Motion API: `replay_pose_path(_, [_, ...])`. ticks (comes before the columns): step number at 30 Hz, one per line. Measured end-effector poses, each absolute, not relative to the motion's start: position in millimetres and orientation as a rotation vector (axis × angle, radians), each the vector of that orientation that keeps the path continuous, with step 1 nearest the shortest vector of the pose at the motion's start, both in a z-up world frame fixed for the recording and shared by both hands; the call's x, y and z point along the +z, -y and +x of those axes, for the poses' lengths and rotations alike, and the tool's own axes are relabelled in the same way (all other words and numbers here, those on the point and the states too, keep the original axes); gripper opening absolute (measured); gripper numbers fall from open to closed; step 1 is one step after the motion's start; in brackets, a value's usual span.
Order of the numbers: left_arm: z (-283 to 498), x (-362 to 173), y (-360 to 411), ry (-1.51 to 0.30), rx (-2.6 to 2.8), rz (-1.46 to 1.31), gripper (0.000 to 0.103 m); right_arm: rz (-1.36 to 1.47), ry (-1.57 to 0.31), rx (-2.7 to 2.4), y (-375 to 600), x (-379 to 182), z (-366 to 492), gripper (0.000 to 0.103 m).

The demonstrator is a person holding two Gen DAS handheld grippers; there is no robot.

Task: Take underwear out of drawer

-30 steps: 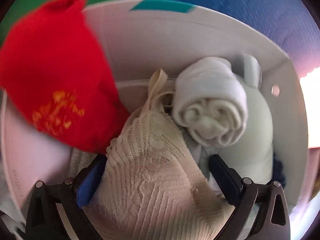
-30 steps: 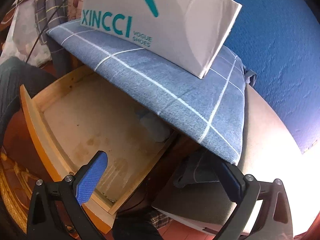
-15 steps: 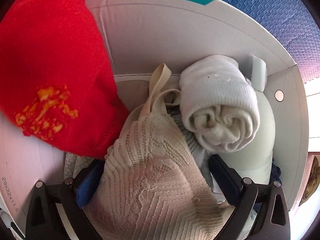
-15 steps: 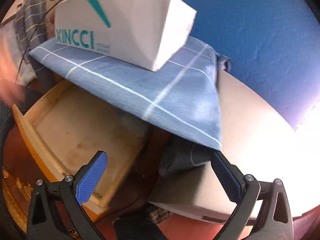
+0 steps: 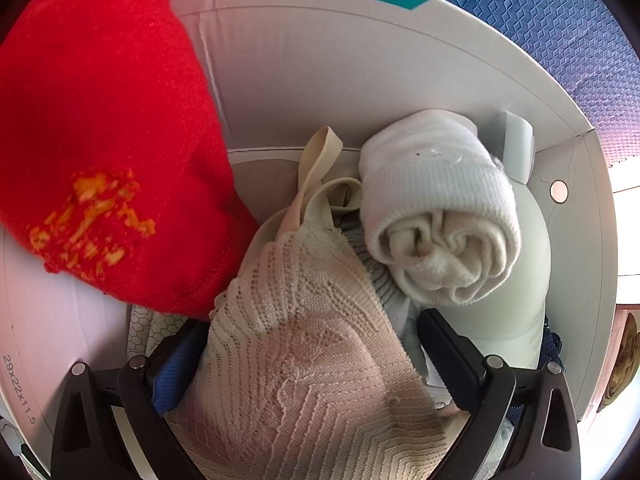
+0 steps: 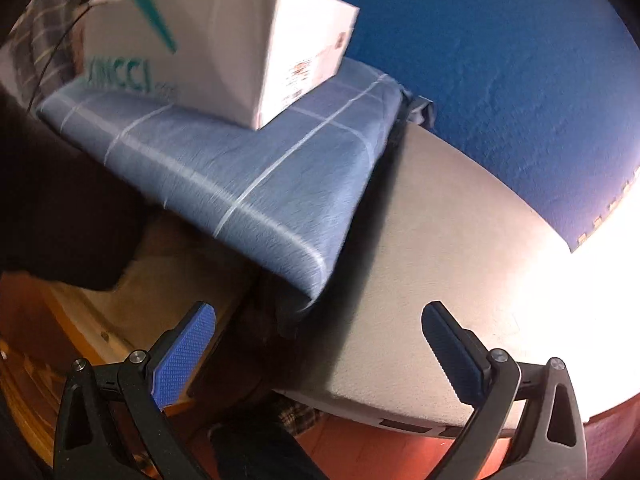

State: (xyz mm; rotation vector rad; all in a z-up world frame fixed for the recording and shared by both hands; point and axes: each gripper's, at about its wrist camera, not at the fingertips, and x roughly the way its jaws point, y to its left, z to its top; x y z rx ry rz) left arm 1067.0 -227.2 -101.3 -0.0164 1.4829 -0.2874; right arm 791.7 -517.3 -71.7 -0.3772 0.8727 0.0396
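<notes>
Right now my left claw point(image 5: 312, 356) sits inside the white shoe box point(image 5: 360, 60), its 2 fingers spread around a cream lace undergarment point(image 5: 312, 340) that bulges between them; whether the pads actually press it I cannot tell. Just beside it, a rolled white sock point(image 5: 440, 216) lies on a pale mint bra cup point(image 5: 516, 304), and a red knitted piece with orange stitching point(image 5: 100, 152) leans against the box's left wall. My right claw point(image 6: 318, 340) is wide apart and holds nothing, hovering above a grey mattress point(image 6: 432, 248). Ahead, the same box point(image 6: 224, 52) stands on a blue checked cushion point(image 6: 240, 168), with the open wooden drawer point(image 6: 160, 280) below it.
</notes>
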Motion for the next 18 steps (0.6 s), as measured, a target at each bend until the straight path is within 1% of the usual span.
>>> replay_pose_path(4, [1053, -106, 221, -1.484, -0.287, -0.019, 0.103, -0.436, -0.851, 0.112, 488, -96, 776, 0.102])
replay_pose_path(8, [1053, -106, 221, -1.485, -0.287, -0.019, 0.103, -0.503, -0.793, 0.192, 462, -102, 758, 0.102])
replay_pose_path(13, [1055, -108, 220, -1.485, -0.287, -0.018, 0.103, -0.556, -0.815, 0.28, 436, -114, 752, 0.102])
replay_pose_path(18, [1055, -108, 221, -1.485, -0.287, -0.019, 0.103, -0.456, -0.786, 0.354, 420, -111, 754, 0.102])
